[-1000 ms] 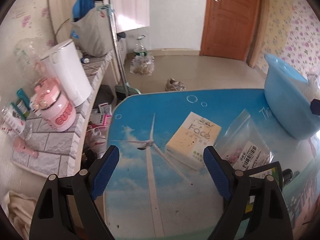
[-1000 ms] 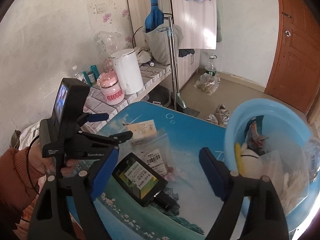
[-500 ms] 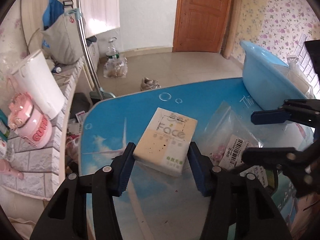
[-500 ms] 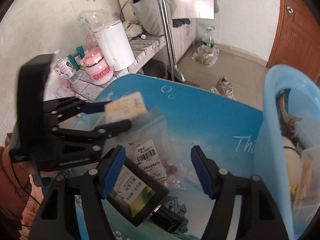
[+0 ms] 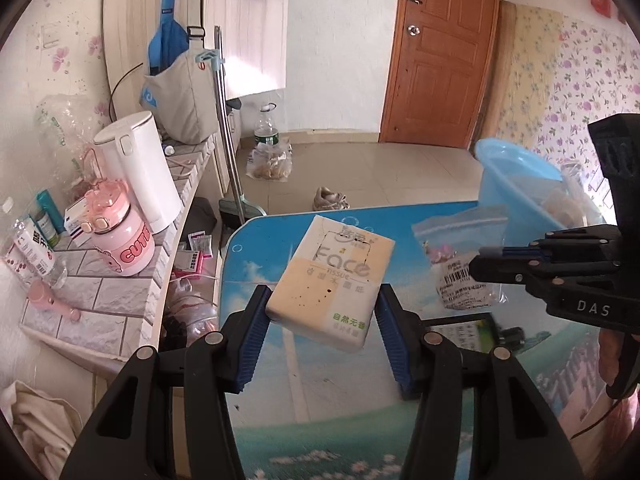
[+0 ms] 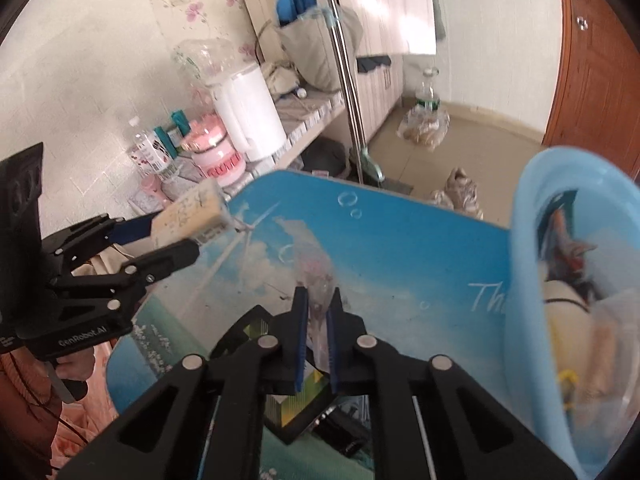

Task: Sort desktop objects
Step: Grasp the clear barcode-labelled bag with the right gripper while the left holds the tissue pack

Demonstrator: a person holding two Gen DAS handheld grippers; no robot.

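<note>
With both loads lifted, the blue basin [image 6: 532,240] lies right of the right gripper [image 6: 318,344], pinched on the plastic bag [image 5: 460,256], nearer than the left gripper [image 5: 322,334], clamped across the tissue pack [image 5: 332,280].

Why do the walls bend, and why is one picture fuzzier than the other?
Both views are fisheye, so the door and walls bow toward the dark round edges. The left wrist view is sharp: the tissue pack print reads clearly. The right wrist view is smeared, blurring the basin and the plastic bag. Daylight glares on the cupboard.
</note>
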